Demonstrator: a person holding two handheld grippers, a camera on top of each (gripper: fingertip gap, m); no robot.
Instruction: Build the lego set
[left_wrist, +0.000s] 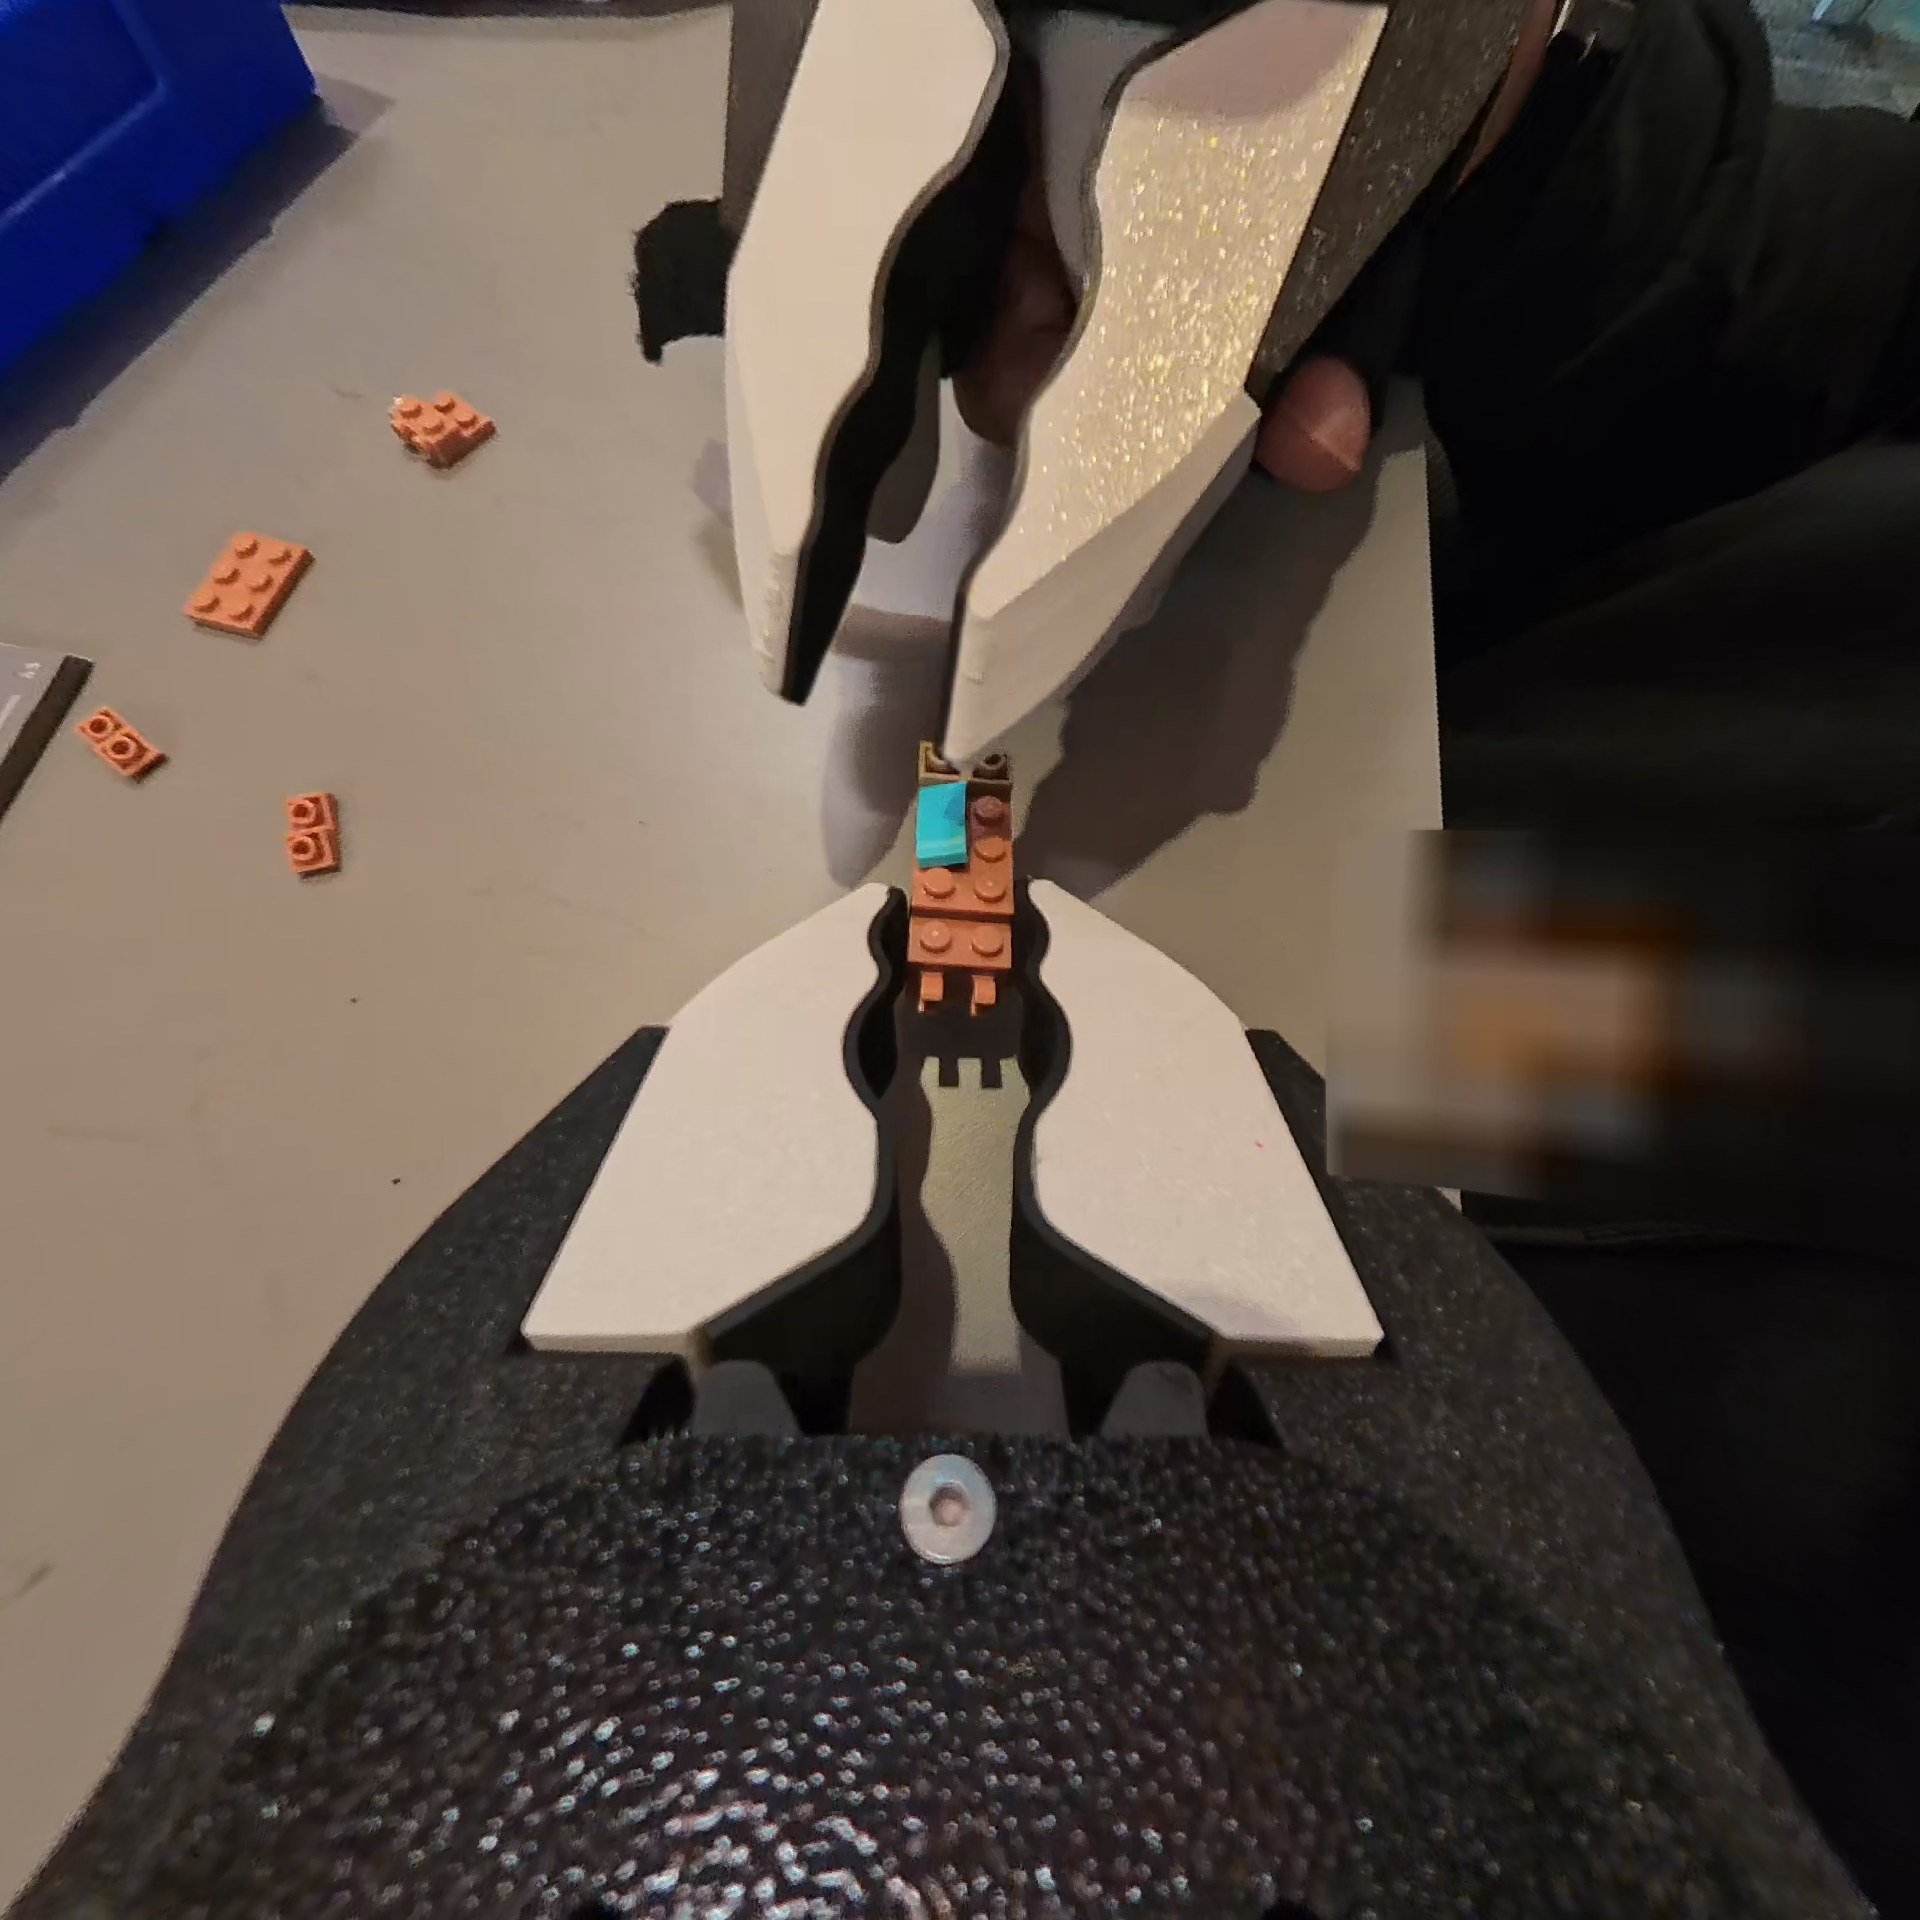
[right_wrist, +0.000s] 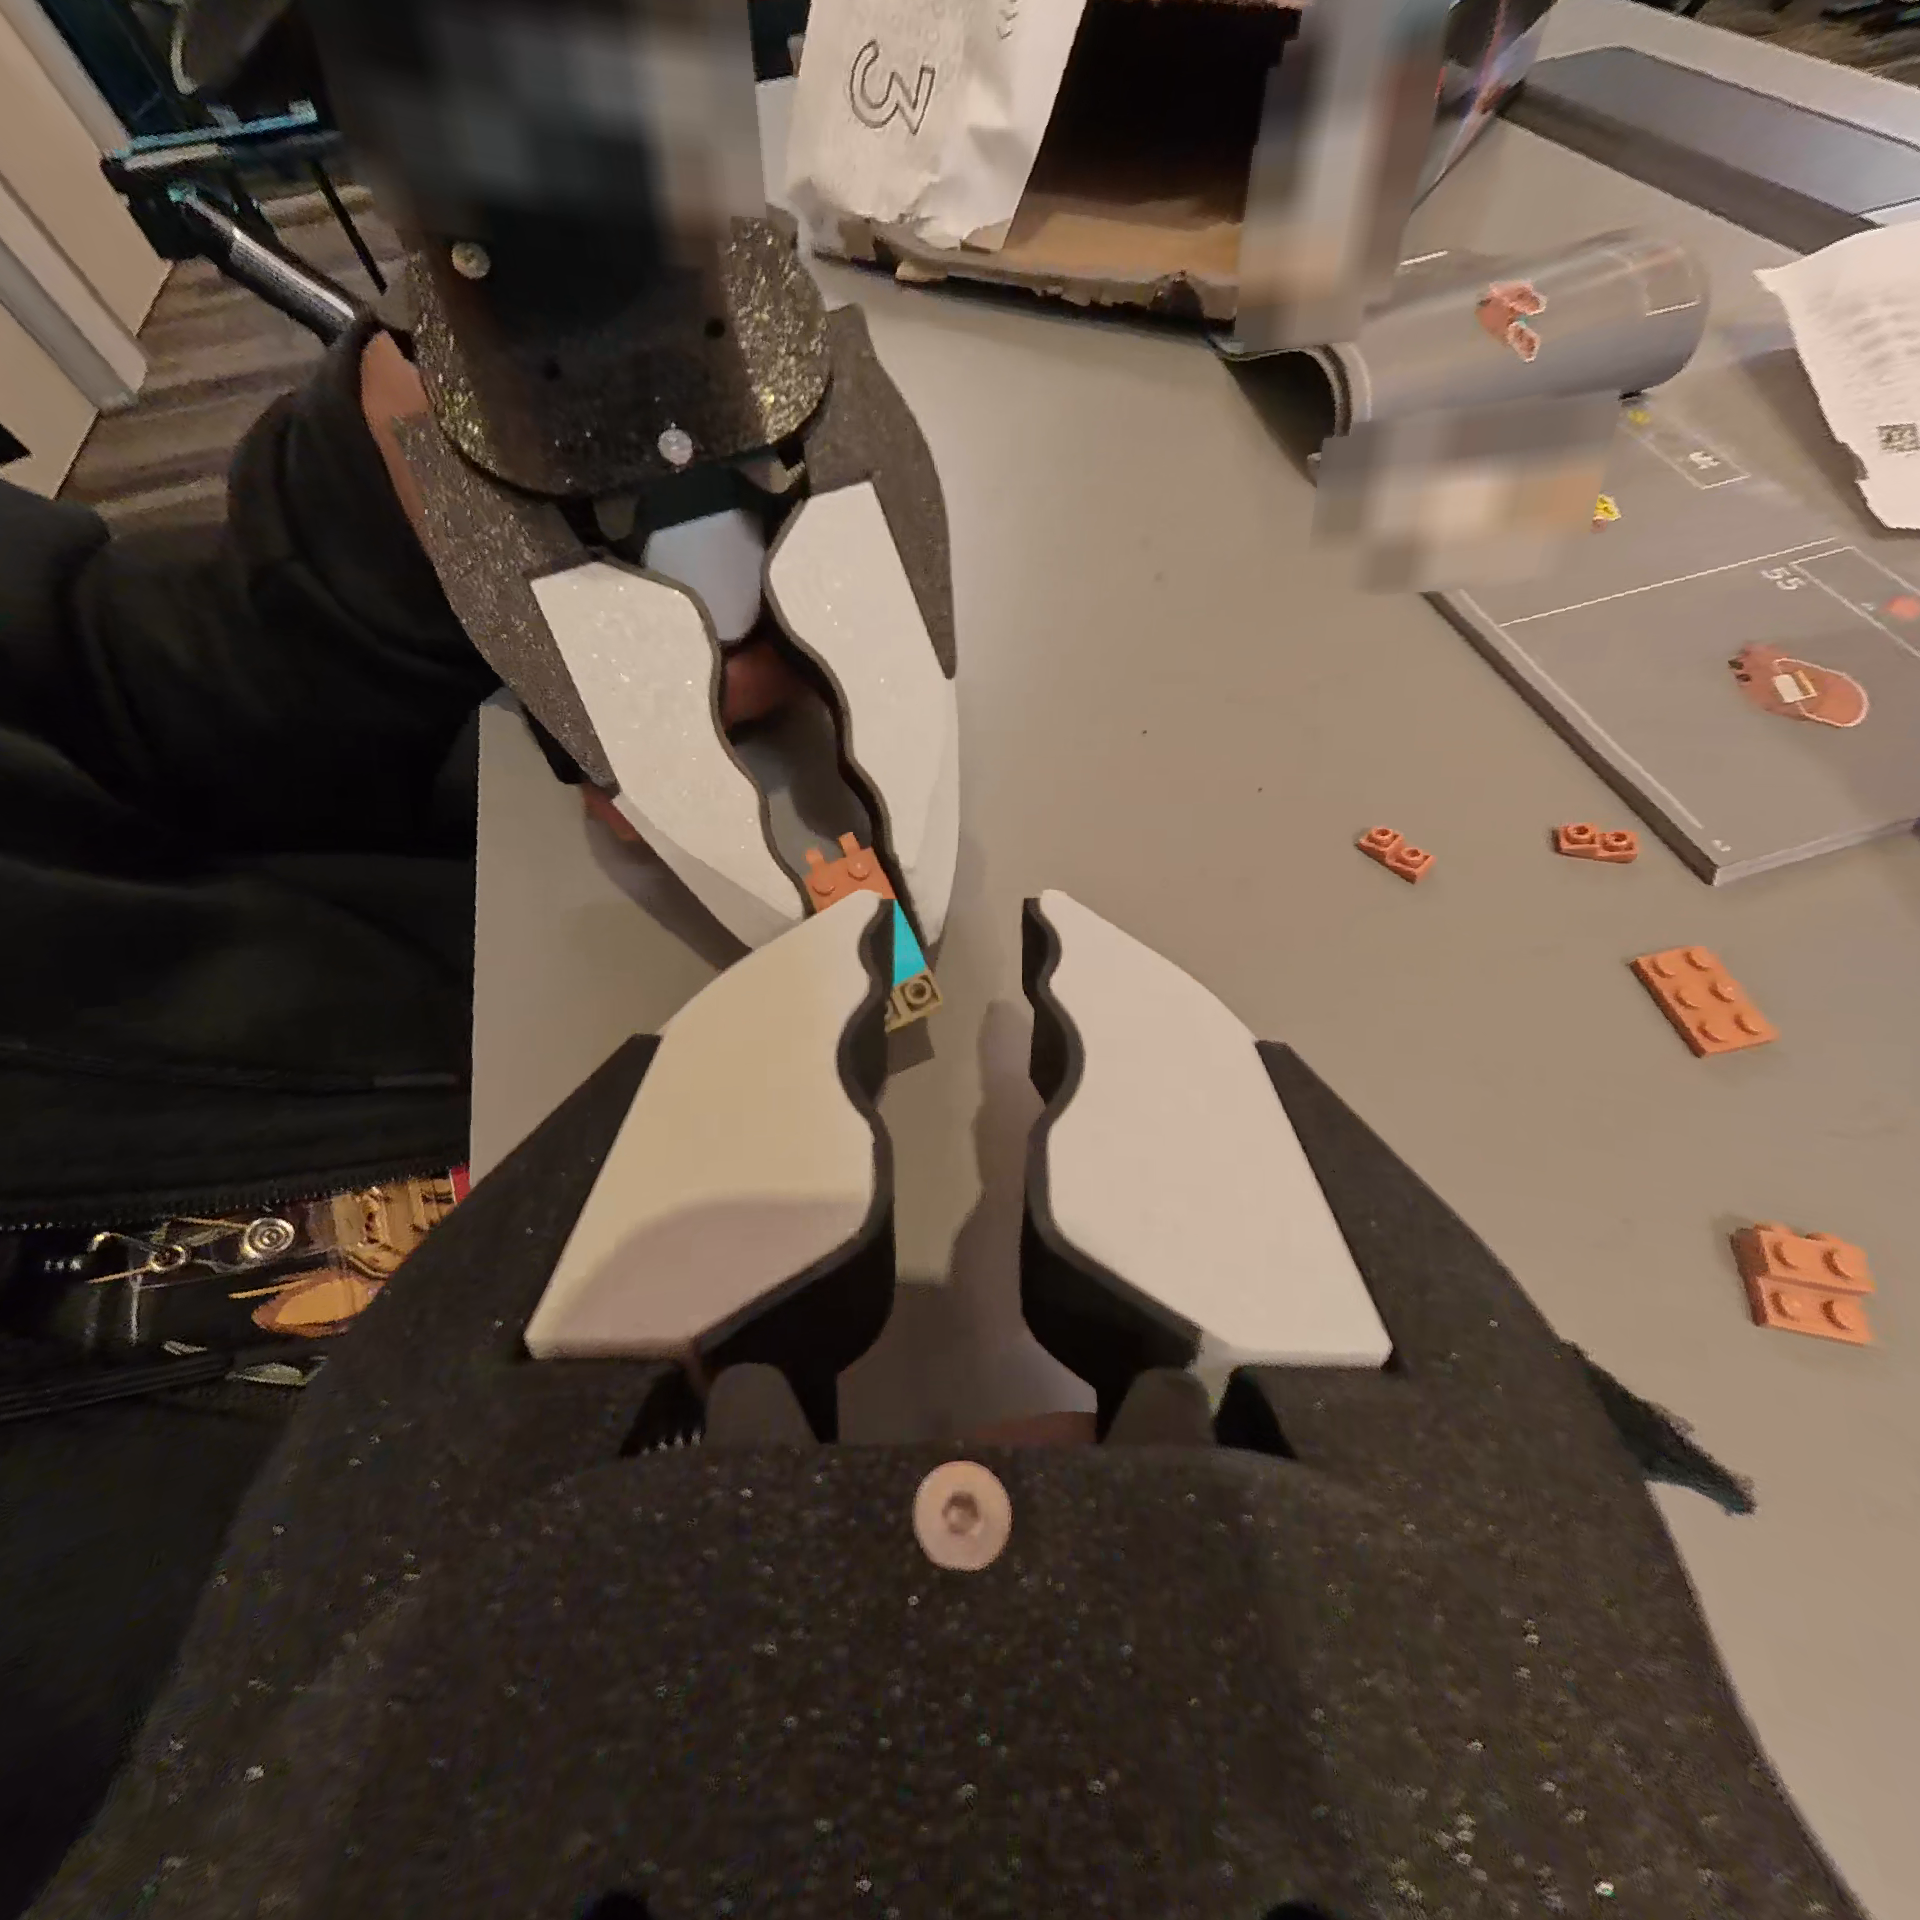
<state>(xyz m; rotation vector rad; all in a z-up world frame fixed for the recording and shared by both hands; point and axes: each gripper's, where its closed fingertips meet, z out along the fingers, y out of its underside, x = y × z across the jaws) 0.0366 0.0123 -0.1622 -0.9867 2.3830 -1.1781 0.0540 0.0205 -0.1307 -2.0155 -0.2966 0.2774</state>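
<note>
An outlined numeral marks the white paper bag (right_wrist: 914, 114) at twelve o'clock on the bench. Small step numbers stand on the grey instruction booklet (right_wrist: 1662, 665) at two o'clock. The white sheet (right_wrist: 1860, 353) carries print too blurred to read.

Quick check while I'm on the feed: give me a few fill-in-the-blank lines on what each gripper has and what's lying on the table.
1. The left gripper is shut on a small brick assembly made mostly of ____ plates.
2. The smooth tile on top of that assembly is ____ in colour.
3. The right gripper stands ____, holding nothing between its fingers.
4. Loose orange plates lie on the ____ table.

Missing words: orange; turquoise; open; grey
</note>
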